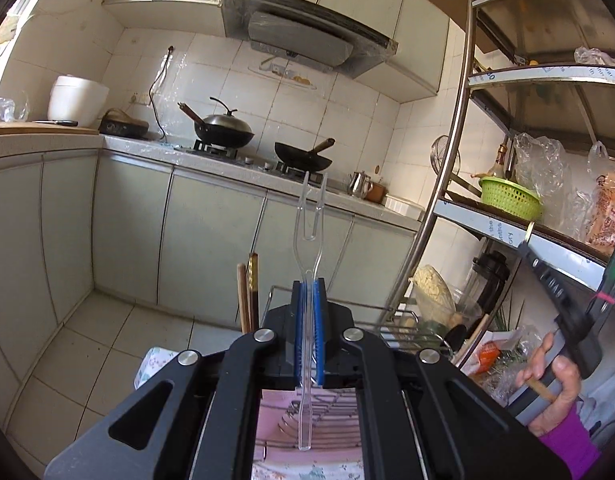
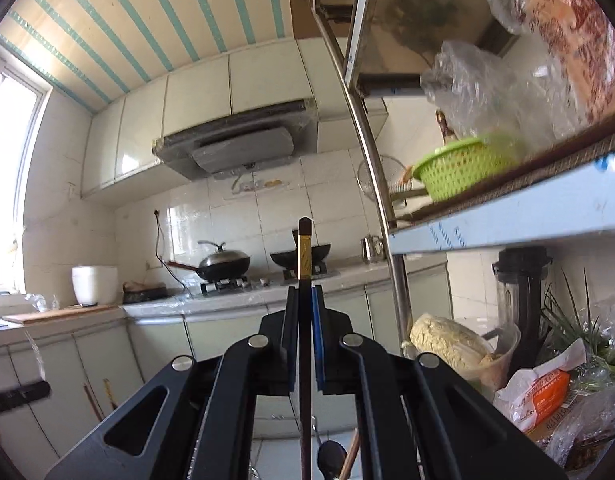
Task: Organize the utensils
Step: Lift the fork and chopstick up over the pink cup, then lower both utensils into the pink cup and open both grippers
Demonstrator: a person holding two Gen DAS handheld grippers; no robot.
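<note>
Both grippers (image 1: 307, 320) (image 2: 305, 320) clamped tight (clear fork (image 1: 310, 232) left, dark chopstick (image 2: 304, 264) right), lifted but not slotted anywhere yet.

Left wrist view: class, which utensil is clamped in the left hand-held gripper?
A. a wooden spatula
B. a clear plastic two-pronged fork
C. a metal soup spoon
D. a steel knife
B: the left hand-held gripper pinches a clear plastic fork whose two prongs point up and away.
</note>
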